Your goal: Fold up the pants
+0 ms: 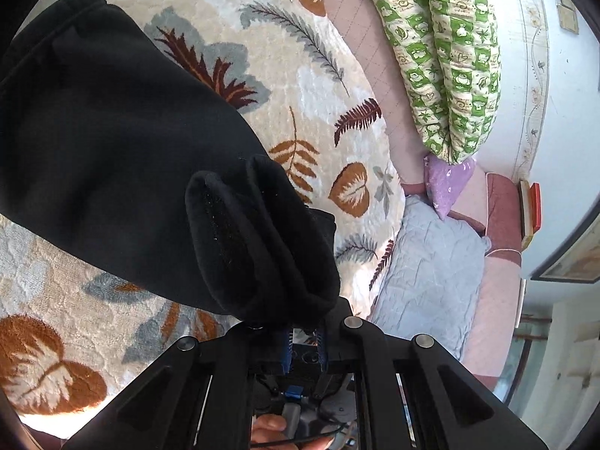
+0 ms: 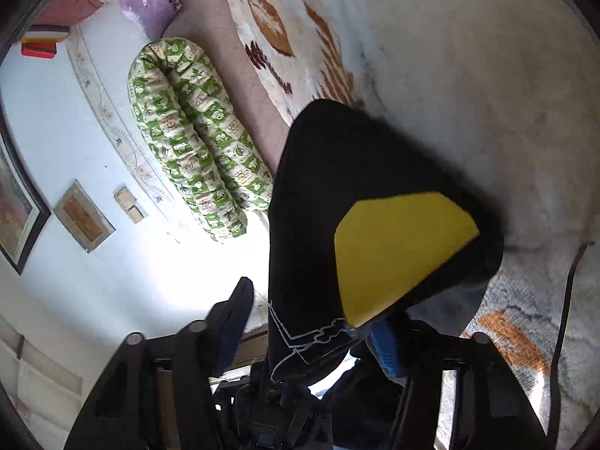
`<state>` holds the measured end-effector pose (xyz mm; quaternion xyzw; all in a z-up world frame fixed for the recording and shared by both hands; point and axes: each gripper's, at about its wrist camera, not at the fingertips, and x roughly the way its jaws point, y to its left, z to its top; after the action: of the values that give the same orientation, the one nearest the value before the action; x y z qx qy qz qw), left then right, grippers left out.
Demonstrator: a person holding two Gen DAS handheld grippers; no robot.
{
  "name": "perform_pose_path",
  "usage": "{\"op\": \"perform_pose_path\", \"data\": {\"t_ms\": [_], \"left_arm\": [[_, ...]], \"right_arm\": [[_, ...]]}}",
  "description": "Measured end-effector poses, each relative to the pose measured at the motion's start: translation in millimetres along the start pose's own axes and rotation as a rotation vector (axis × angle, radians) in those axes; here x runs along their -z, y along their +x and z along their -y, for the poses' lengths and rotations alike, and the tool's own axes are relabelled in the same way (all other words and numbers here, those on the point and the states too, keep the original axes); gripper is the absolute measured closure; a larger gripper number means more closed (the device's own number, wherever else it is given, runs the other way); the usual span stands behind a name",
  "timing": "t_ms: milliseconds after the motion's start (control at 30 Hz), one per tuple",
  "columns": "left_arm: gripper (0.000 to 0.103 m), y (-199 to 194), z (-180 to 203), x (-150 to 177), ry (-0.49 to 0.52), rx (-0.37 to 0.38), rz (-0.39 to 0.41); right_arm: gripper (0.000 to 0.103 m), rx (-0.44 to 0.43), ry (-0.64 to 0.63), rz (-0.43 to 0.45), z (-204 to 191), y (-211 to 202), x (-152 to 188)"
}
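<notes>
The black pants (image 1: 112, 142) lie across a leaf-patterned blanket (image 1: 300, 86), one end bunched into thick folds. My left gripper (image 1: 304, 332) is shut on that bunched end, its blue pads (image 1: 288, 348) close together under the cloth. In the right wrist view another part of the pants (image 2: 322, 172) hangs up off the blanket, showing a yellow patch (image 2: 397, 251) and a white line print (image 2: 300, 337). My right gripper (image 2: 311, 311) stands open around it: the left finger (image 2: 236, 307) is clear of the cloth, and the blue right pad (image 2: 386, 352) sits by it.
A rolled green-checked quilt (image 1: 450, 56) lies along the pink bed sheet (image 1: 360, 30) by the wall. A purple pillow (image 1: 446, 183) and a grey-blue pillow (image 1: 427, 262) sit near the bed's corner. Books (image 1: 532, 210) stand at the edge. A hand (image 1: 270, 427) holds the left gripper.
</notes>
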<state>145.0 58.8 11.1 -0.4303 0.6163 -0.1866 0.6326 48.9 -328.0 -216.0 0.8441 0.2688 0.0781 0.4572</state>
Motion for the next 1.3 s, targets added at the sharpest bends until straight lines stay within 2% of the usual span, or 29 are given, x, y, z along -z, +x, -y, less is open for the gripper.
{"op": "perform_pose_path", "data": {"t_ms": [33,67,167,267,433,500,633,667,733,767,800,833,867,900,967,1067,1167,1300], "left_arm": [[0.095,0,2,1,0.019,-0.01,0.011],[0.095,1,5,2,0.044,-0.018,0.028],[0.095,21,14,9,0.147,-0.037,0.039],[0.095,50,9,19,0.22,-0.12,0.061],[0.093,89,-25,20,0.221,-0.2,0.035],[0.092,94,-24,21,0.252,-0.193,0.045],[0.092,97,-15,17,0.237,-0.208,0.009],[0.092,96,-14,15,0.225,-0.202,-0.002],[0.088,85,-10,15,0.21,-0.192,-0.02],[0.083,78,-9,17,0.214,-0.203,-0.012],[0.073,70,-7,19,0.219,-0.215,-0.008],[0.068,61,-7,22,0.226,-0.233,-0.004],[0.057,54,-7,24,0.23,-0.263,0.009],[0.05,44,-9,28,0.238,-0.292,0.029],[0.05,32,-11,33,0.249,-0.308,0.063],[0.05,27,-6,39,0.229,-0.243,0.078],[0.05,43,9,44,0.263,-0.218,0.046],[0.05,82,25,41,0.309,-0.239,0.03]], "right_arm": [[0.091,0.005,-0.017,-0.004,-5,-4,-3],[0.096,0.001,-0.033,-0.011,-9,-9,-7],[0.096,0.028,-0.131,0.042,-32,-35,-17],[0.096,0.137,-0.219,0.079,-45,-49,-28],[0.096,0.303,-0.326,0.071,-41,-52,-40],[0.098,0.376,-0.374,0.085,-33,-51,-42],[0.098,0.432,-0.463,0.094,-35,-45,-40],[0.096,0.437,-0.45,0.082,-36,-44,-41],[0.091,0.391,-0.359,0.052,-36,-49,-46],[0.082,0.367,-0.292,0.041,-35,-56,-47],[0.074,0.333,-0.231,0.032,-33,-64,-45],[0.061,0.302,-0.187,0.022,-32,-75,-43],[0.058,0.298,-0.165,0.019,-33,-85,-40],[0.058,0.318,-0.164,0.023,-36,-95,-38],[0.058,0.318,-0.205,0.036,-47,-113,-34],[0.058,0.273,-0.364,0.053,-77,-116,-31],[0.059,0.25,-0.466,-0.001,-99,-83,-33],[0.059,0.254,-0.558,-0.077,-105,-30,-38]]}}
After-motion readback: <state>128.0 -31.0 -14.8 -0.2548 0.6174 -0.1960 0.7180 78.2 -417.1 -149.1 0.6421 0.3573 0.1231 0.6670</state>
